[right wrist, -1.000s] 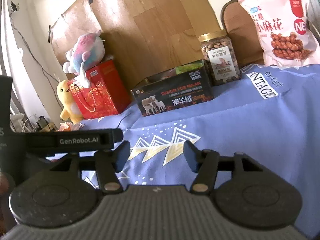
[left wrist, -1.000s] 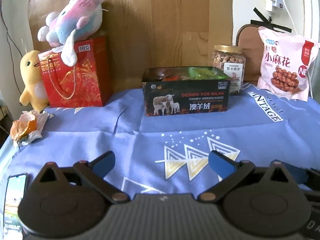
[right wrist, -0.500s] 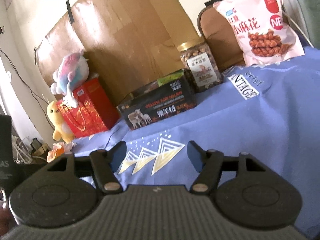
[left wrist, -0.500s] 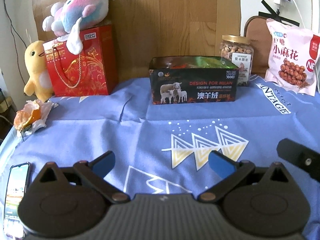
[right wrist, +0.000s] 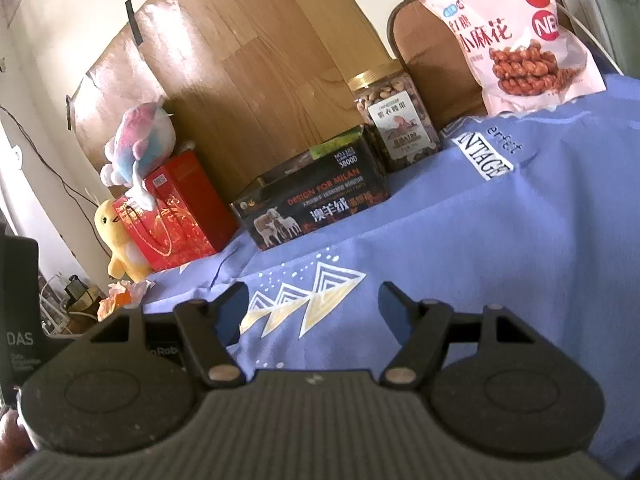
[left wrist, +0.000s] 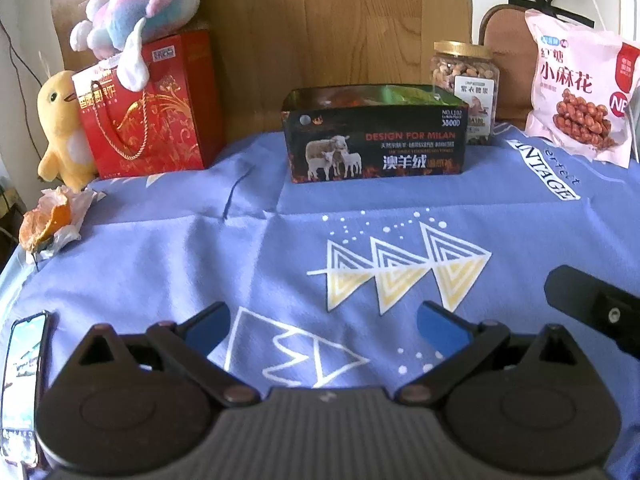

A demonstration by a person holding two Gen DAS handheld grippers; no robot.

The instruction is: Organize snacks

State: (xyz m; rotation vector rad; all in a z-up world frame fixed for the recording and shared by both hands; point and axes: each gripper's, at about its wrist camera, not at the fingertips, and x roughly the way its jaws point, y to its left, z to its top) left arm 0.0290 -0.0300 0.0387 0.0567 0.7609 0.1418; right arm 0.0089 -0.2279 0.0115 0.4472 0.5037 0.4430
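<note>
A black open-top box point(left wrist: 374, 136) printed with sheep stands at the back middle of the blue cloth, with green and orange packets inside. Right of it stands a gold-lidded jar of nuts point(left wrist: 466, 80). A pink bag of twisted dough snacks point(left wrist: 576, 96) leans at the far right. My left gripper point(left wrist: 322, 320) is open over bare cloth, well short of the box, nothing between its blue pads. My right gripper point(right wrist: 314, 308) is open too, empty, low over the cloth and tilted. From there the box point(right wrist: 316, 204), jar point(right wrist: 394, 120) and pink bag point(right wrist: 516, 36) lie ahead.
A red gift bag point(left wrist: 148, 112) with a pastel plush point(left wrist: 140, 4) on top and a yellow chick toy point(left wrist: 64, 128) stand at the back left. Orange peel on tissue point(left wrist: 52, 220) and a phone point(left wrist: 22, 380) lie at the left edge. A wooden board backs the table.
The right gripper's jaws have spread wider and its view has rolled. A black part of the right gripper has come into the left wrist view at the right edge. The left view has tipped slightly.
</note>
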